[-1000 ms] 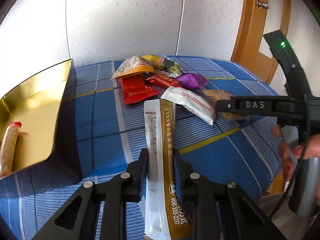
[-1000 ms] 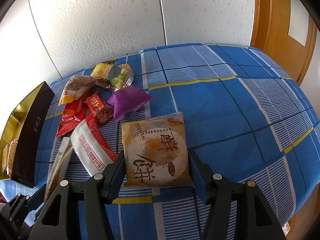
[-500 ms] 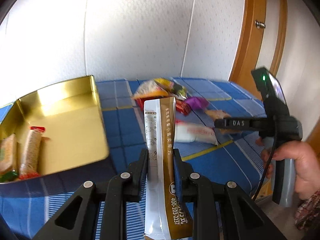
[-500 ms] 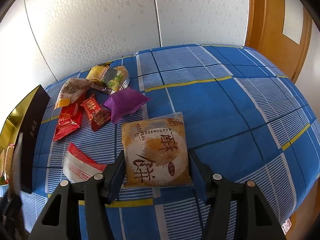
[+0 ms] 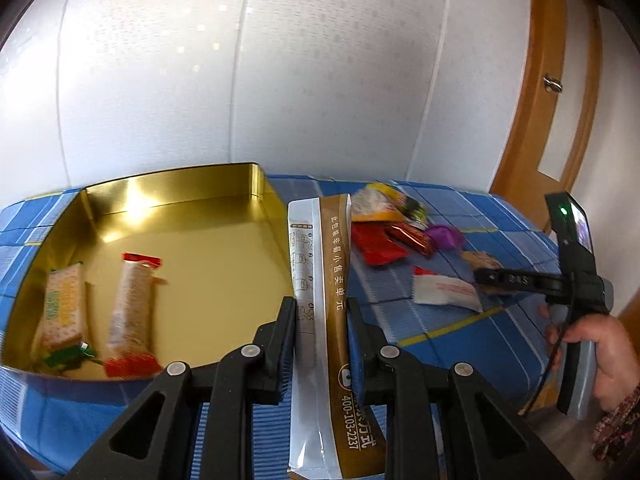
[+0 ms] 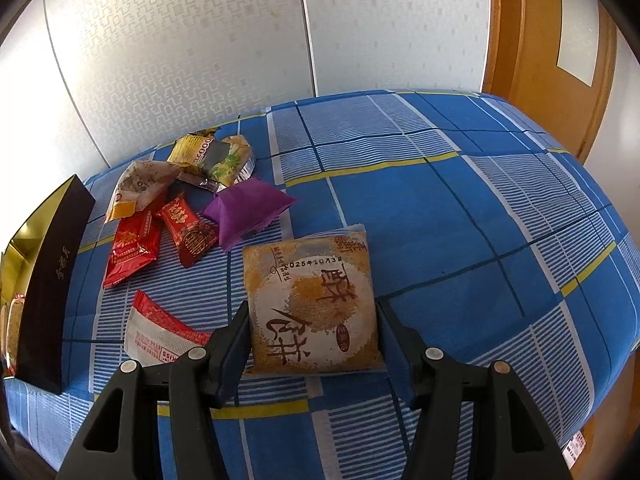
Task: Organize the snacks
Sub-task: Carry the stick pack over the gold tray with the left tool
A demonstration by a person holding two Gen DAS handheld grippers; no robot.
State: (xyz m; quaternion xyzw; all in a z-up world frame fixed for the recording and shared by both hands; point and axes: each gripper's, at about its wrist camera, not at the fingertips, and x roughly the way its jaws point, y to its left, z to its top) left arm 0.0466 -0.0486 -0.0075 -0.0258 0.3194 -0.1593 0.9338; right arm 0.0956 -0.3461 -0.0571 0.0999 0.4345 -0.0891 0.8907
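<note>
One sachet (image 5: pixel 320 300) between left gripper (image 5: pixel 320 316) (clamped).

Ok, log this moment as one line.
left gripper: shut on white-and-brown stick sachet | gold metal tin: two snacks inside | right gripper: around square brown pastry packet

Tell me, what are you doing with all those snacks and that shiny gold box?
A person is sorting snacks with two hand-held grippers. The left gripper is shut on a long white-and-brown packet, held up beside the gold tin, which has two snack bars in it. The right gripper has its fingers on either side of a square pastry packet lying on the blue checked cloth. Other snacks sit in a pile on the cloth.
</note>
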